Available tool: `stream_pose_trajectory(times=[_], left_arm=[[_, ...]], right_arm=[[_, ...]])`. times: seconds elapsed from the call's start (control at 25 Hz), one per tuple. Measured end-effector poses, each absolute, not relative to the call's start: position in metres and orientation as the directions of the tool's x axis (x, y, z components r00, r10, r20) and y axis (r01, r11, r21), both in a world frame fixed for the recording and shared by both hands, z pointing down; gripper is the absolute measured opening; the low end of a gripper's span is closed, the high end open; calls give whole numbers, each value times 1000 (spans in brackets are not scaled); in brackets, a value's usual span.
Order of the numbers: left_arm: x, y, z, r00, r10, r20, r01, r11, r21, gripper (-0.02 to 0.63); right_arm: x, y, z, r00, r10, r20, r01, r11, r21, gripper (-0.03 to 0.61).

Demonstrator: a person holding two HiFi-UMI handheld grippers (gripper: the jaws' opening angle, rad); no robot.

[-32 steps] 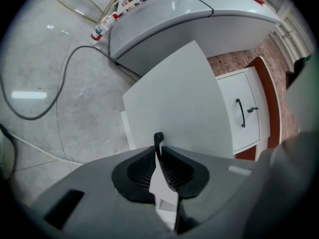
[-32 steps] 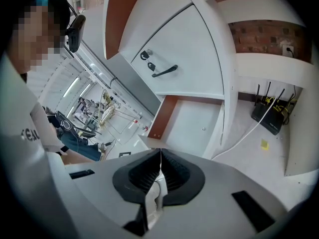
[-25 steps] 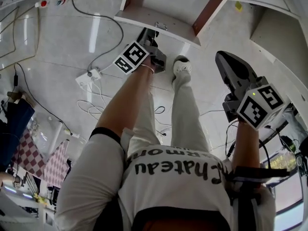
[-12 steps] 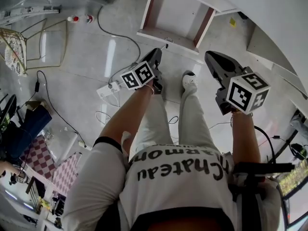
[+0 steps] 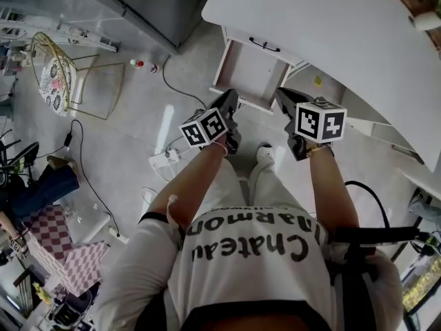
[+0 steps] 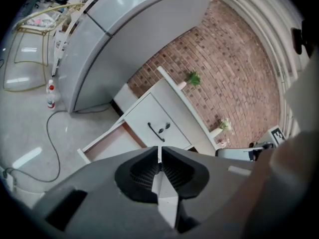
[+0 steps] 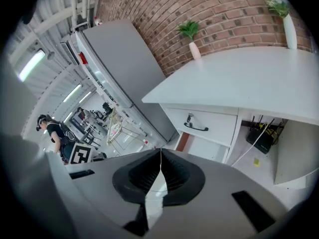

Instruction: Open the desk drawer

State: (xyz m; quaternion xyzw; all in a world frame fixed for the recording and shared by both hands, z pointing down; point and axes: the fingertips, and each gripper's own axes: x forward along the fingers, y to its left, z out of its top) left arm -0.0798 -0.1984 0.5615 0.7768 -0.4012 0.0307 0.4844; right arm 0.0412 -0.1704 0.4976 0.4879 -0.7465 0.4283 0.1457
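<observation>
Already the drawer (image 5: pixel 248 74) stands open (left gripper (image 6: pixel 160 152) and right gripper (image 7: pixel 160 157) closed, empty).

Lower drawer (image 5: pixel 247 74) of the white desk (image 5: pixel 331 26): pulled well out toward the near side, white inner panel exposed, reddish-brown side edges showing. Upper drawer (image 7: pixel 219 126) directly above it: closed, with a black handle (image 7: pixel 195 127) on its front.
</observation>
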Motion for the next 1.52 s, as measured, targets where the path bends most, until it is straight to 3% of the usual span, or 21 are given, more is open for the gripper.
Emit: stream_pose_trajectory(times=[0.28,0.6,0.88,1.0,1.12,1.52], left_arm=[[-59,-207,432,654,-670,351,-677,-310,667,23],[-54,-205,255,598,-797,84,-670,-440,598,23],[-25,-165,109,720,-689,-88,-659,-718,225,17],[-27,-145,95,696,-705,-135,-675,-707,213,17],[-30,-131,109,683,-726,-87,-703,-685,191,17],[-36,-111,143,604,-796,-39,-775,-598,203,17]], right_arm=[[31,-185,390,-548,-689,474,-798,262,-543,14],[24,-167,242,-635,-703,320,-766,520,-379,14],[66,-142,126,-603,-794,76,-775,561,-291,14],[92,-131,106,-567,-823,10,-781,534,-322,14],[108,-118,105,-551,-834,0,-791,523,-317,14],[159,-97,158,-475,-868,147,-867,433,-247,14]])
